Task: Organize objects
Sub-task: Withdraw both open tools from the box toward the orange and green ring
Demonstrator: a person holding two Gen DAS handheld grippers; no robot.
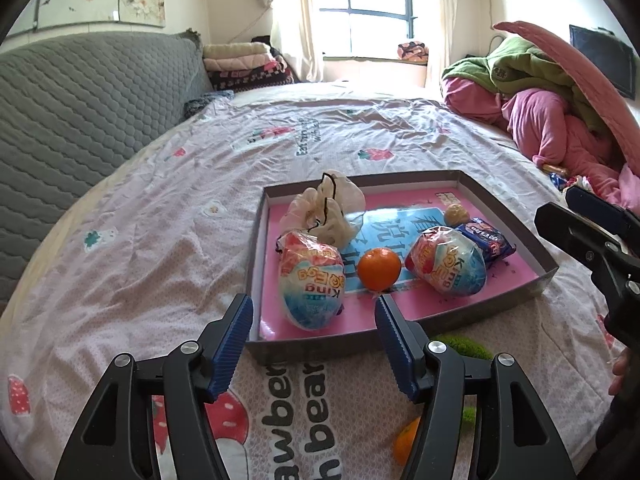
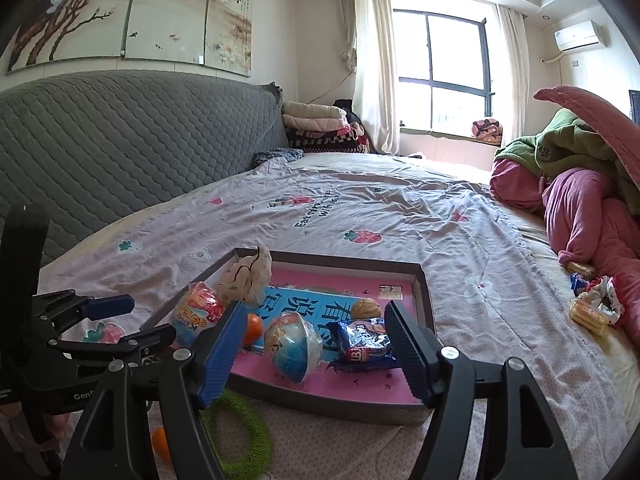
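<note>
near egg (image 1: 311, 280): long axis ran toward the left tool (image 1: 316, 312)
left tool: released, empty, at tray (image 1: 256, 240) rim
right tool (image 2: 316, 320): released, empty

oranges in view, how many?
2. One orange lies in the tray between the two egg-shaped snack packs. The second orange sits on the bedsheet outside the tray, near the green ring, partly hidden by the left gripper. More may be hidden.

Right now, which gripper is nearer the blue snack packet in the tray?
Right. The right gripper hangs open just short of the blue snack packet, which shows between its fingers. The left gripper is open by the tray's opposite side.
</note>
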